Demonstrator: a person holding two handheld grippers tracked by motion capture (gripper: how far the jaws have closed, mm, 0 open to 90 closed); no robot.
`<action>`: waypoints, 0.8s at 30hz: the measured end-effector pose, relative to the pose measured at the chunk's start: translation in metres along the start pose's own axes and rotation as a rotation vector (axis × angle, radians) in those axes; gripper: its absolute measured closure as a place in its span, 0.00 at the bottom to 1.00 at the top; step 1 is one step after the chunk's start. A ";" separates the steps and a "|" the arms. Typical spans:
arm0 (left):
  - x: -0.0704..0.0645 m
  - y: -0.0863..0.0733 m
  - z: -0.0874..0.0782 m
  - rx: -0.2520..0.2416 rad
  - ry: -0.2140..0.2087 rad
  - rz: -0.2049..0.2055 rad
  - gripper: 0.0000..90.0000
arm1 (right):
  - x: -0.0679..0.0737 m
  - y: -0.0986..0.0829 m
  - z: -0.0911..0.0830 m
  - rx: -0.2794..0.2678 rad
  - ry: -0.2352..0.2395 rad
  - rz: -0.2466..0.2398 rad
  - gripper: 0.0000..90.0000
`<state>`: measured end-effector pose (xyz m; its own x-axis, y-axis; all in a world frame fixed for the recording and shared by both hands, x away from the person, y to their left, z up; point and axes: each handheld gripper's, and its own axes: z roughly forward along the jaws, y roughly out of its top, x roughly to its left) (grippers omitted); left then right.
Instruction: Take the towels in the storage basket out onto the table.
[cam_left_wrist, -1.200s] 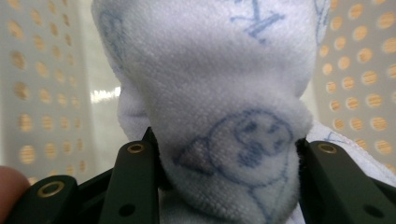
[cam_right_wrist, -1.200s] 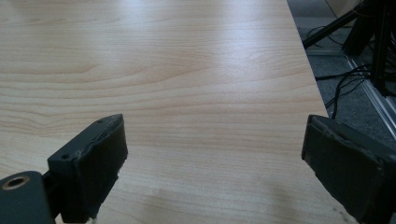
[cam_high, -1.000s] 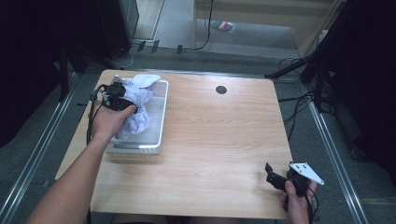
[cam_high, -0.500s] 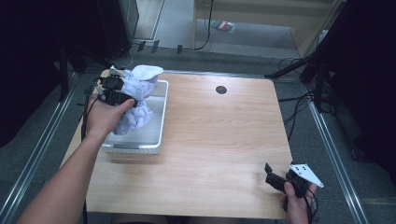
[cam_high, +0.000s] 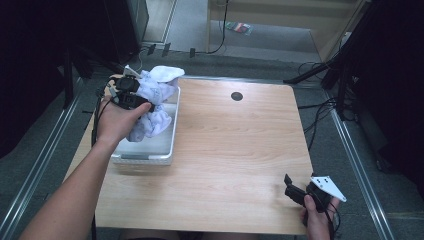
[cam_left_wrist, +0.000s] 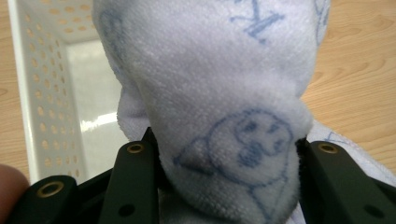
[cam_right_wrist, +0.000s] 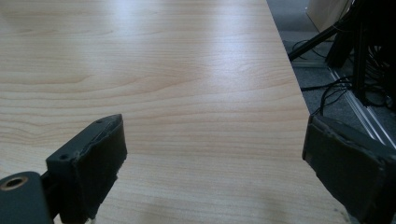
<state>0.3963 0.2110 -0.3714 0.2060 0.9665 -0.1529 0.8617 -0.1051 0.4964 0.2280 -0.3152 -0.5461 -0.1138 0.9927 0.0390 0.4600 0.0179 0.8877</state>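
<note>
A: We start with the table (cam_high: 235, 150), pale wood, with the white basket (cam_high: 167, 150) standing near its left edge.

B: And over that basket we have the towel (cam_high: 152, 107), white with blue cartoon prints, bunched and hanging partly down into it.

A: Our left gripper (cam_high: 131, 92) is clamped on a thick fold of it; in the left gripper view the terry cloth (cam_left_wrist: 224, 107) bulges out between the two black jaws.

B: We judge it light, soft and limp. It should sag and trail, so it may drag on the basket wall. It looks neither slippery nor fragile.

A: A bunched fold suits it, as we hold it now; a single edge would probably let the rest unroll.

B: Our right gripper (cam_high: 300, 192) rests at the table's near right corner, jaws spread wide, nothing between them.
</note>
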 end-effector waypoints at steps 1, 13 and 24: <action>-0.002 0.001 -0.001 0.001 0.001 0.009 0.61 | 0.000 0.000 0.000 -0.002 -0.002 -0.004 0.08; -0.024 0.006 -0.001 0.000 -0.023 0.049 0.61 | 0.002 0.000 -0.001 -0.005 -0.012 -0.009 0.13; -0.059 0.008 0.014 0.011 -0.050 0.083 0.60 | 0.003 -0.001 -0.001 -0.016 -0.002 -0.023 0.14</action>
<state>0.3973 0.1501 -0.3704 0.2996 0.9415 -0.1546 0.8457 -0.1871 0.4997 0.2261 -0.3127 -0.5459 -0.1221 0.9924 0.0173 0.4427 0.0389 0.8958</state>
